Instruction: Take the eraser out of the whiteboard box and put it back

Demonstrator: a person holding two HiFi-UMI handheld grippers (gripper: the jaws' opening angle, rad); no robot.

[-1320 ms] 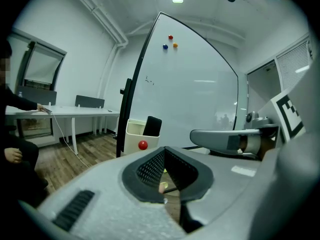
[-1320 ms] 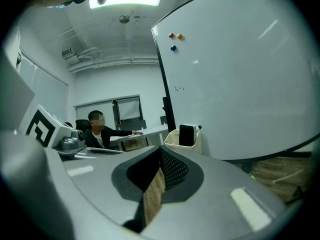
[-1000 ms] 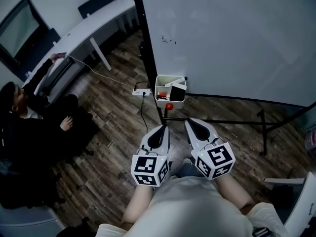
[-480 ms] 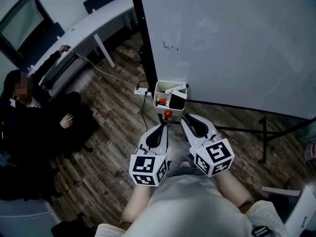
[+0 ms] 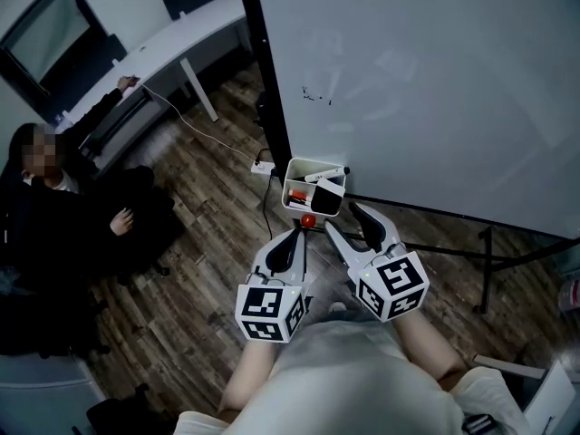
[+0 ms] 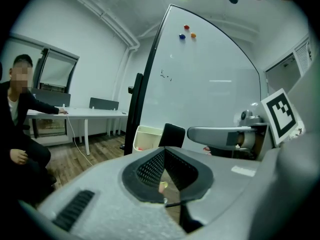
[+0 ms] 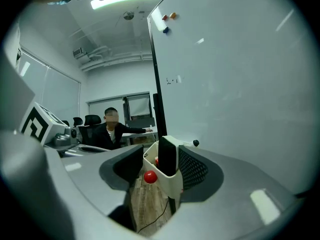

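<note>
A white box (image 5: pixel 306 181) hangs at the lower left corner of the whiteboard (image 5: pixel 426 80). The black eraser (image 5: pixel 328 195) stands upright in it beside markers. My right gripper (image 5: pixel 342 217) is just short of the box, and its jaws have just been opening; they stand open with nothing between the pads. In the right gripper view the box (image 7: pixel 172 184) and eraser (image 7: pixel 167 156) lie straight ahead beyond the fingertips. My left gripper (image 5: pixel 294 236) is shut and empty, beside the right one, below a red knob (image 5: pixel 308 219). The left gripper view shows the eraser (image 6: pixel 173 134) ahead.
A person in dark clothes (image 5: pixel 63 216) sits at the left by a white desk (image 5: pixel 172 53). A power strip (image 5: pixel 263 165) with a cable lies on the wooden floor. The whiteboard's black stand legs (image 5: pixel 480 243) run along the floor at the right.
Both grippers have moved forward, closer to the box. The right gripper's jaws were together and now stand apart. The left gripper stays shut.
</note>
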